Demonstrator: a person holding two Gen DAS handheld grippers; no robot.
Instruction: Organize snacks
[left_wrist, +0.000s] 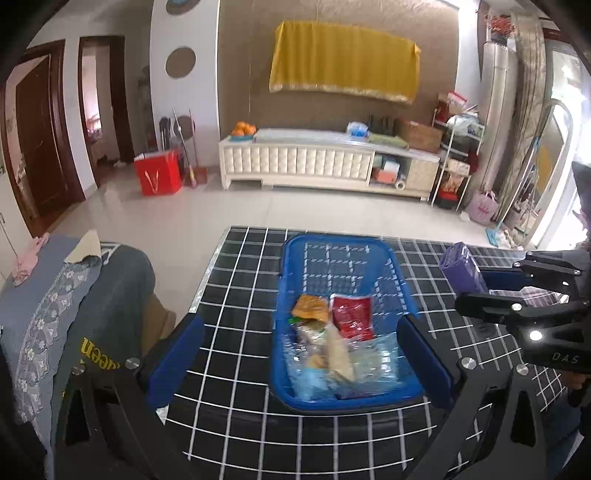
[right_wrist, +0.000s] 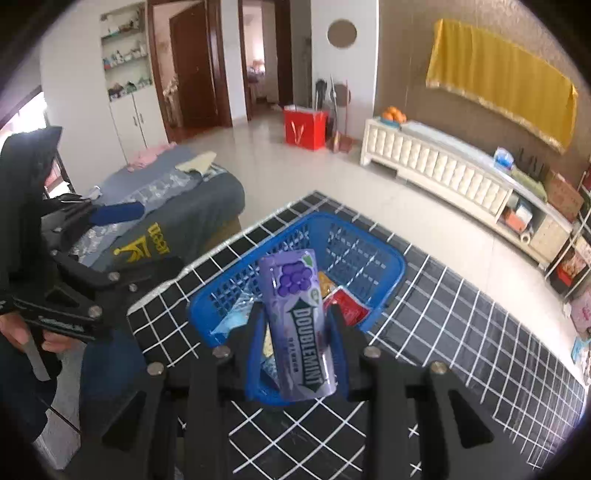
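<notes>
A blue plastic basket stands on the black grid-patterned table and holds several snack packets, among them a red one and an orange one. My left gripper is open, its blue pads on either side of the basket's near end. My right gripper is shut on a purple Doublemint gum bottle, held above the basket's near side. From the left wrist view that bottle hangs to the right of the basket, level with its far end.
A sofa with a grey cover sits left of the table. Across the tiled floor are a white cabinet, a red box and a metal shelf rack. A person's hand holds the left gripper's handle.
</notes>
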